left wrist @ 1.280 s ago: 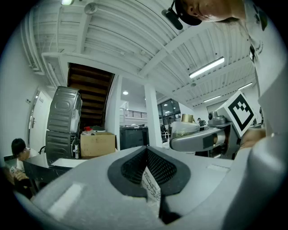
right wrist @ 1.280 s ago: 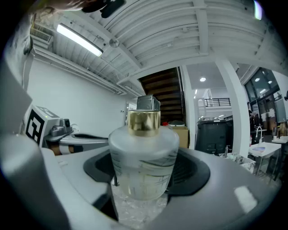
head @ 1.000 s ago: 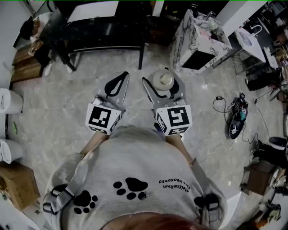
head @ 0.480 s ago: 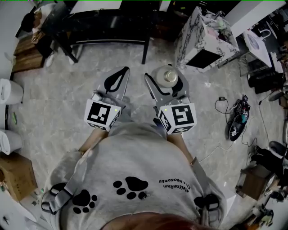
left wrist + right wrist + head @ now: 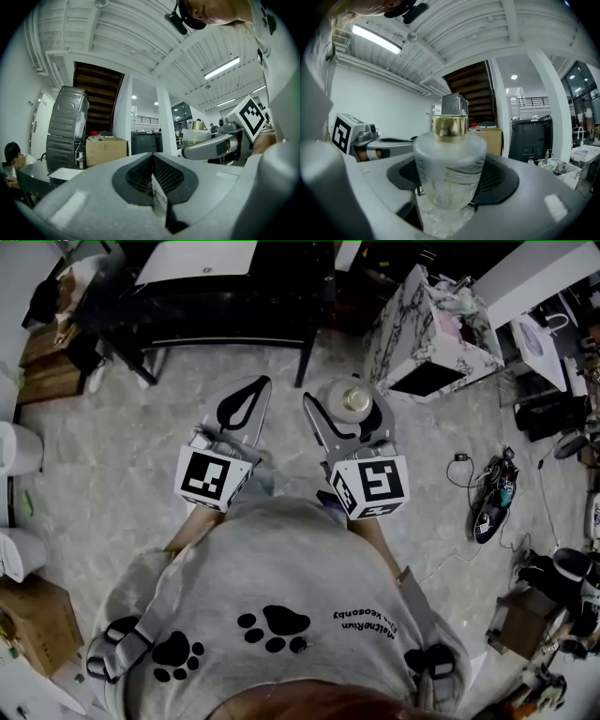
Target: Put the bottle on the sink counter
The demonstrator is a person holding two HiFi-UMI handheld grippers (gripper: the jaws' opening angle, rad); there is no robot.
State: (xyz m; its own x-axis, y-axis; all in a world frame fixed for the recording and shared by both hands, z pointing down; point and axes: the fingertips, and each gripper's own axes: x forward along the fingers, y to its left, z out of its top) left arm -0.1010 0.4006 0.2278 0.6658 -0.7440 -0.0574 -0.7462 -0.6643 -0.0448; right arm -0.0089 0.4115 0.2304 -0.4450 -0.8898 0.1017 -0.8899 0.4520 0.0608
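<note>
Abreast, pointing forward, right tongs (image 5: 344, 411) clasp the upright bottle (image 5: 352, 400), left tongs (image 5: 253, 390) clenched empty.

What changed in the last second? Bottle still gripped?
Nothing taken or let go. The marbled box slides slightly right in the head view, so the person is likely moving. The right hand-held gripper still holds the bottle; the left hand-held gripper stays shut, empty.

sweatshirt (image 5: 281, 563): grey | paw prints (image 5: 272, 629): black | marker cubes (image 5: 214, 481): black-white squares
</note>
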